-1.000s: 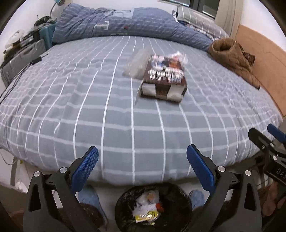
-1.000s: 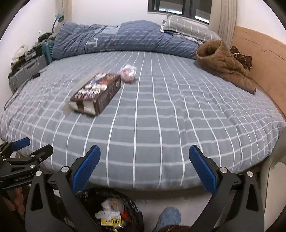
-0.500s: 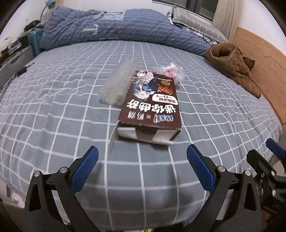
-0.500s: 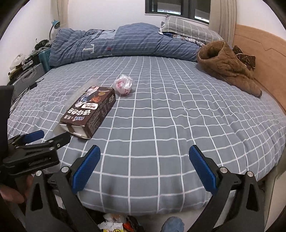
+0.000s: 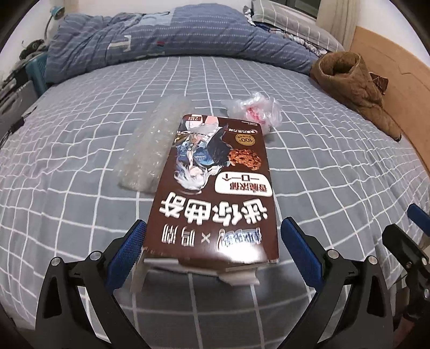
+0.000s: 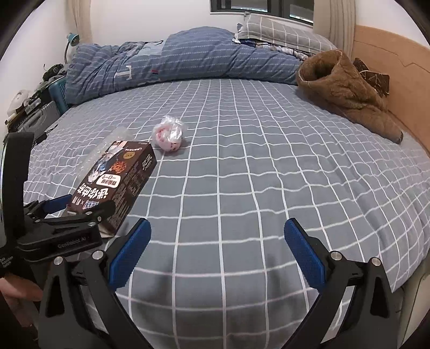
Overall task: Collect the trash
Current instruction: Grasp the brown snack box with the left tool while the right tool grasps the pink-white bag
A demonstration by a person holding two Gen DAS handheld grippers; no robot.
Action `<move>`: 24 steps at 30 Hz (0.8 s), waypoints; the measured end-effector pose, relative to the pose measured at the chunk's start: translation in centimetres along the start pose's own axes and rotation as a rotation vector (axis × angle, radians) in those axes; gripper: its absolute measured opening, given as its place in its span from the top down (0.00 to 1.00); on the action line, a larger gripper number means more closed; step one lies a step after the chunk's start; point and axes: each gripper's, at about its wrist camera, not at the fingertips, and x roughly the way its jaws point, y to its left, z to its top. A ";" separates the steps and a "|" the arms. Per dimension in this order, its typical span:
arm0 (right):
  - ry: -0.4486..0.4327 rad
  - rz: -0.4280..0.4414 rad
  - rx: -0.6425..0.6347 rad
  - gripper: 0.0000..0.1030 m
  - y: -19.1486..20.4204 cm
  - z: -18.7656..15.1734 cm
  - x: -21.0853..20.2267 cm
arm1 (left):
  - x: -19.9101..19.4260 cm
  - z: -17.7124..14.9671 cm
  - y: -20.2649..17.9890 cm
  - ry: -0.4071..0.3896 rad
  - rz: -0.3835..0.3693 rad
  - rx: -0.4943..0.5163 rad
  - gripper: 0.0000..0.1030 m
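The bubble wrap (image 5: 150, 150) lies just left of the cookie box (image 5: 215, 193) on the bed (image 5: 80, 214). The box's near end sits between the wide-open fingers of the left claw (image 5: 212, 252), its long axis pointing away. The crumpled bag (image 5: 255, 112) lies beyond. The right claw (image 6: 217, 249), open and empty, is farther from the box.

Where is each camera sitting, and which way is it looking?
Left wrist: sits on the left hand-held gripper, low over the bed, looking along its open blue fingers at the cookie box between them; the right hand-held gripper's tip shows at the right edge.
Right wrist: sits on the right hand-held gripper, looking across the bed toward the window; its open fingers span bare sheet, and the person's hand shows at the left.
Both see the box, plastic tray, crumpled bag, brown coat and blue duvet.
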 end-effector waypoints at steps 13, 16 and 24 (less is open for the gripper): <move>-0.004 0.023 0.021 0.10 -0.2 3.2 2.7 | -4.5 3.6 1.6 -0.117 -0.049 -0.010 0.13; -0.011 0.022 0.006 0.10 0.7 4.4 3.8 | -5.3 4.7 3.8 -0.155 -0.005 -0.032 0.13; -0.013 0.038 -0.065 0.10 4.4 7.8 8.0 | -4.1 5.5 10.0 -0.149 0.083 -0.089 0.13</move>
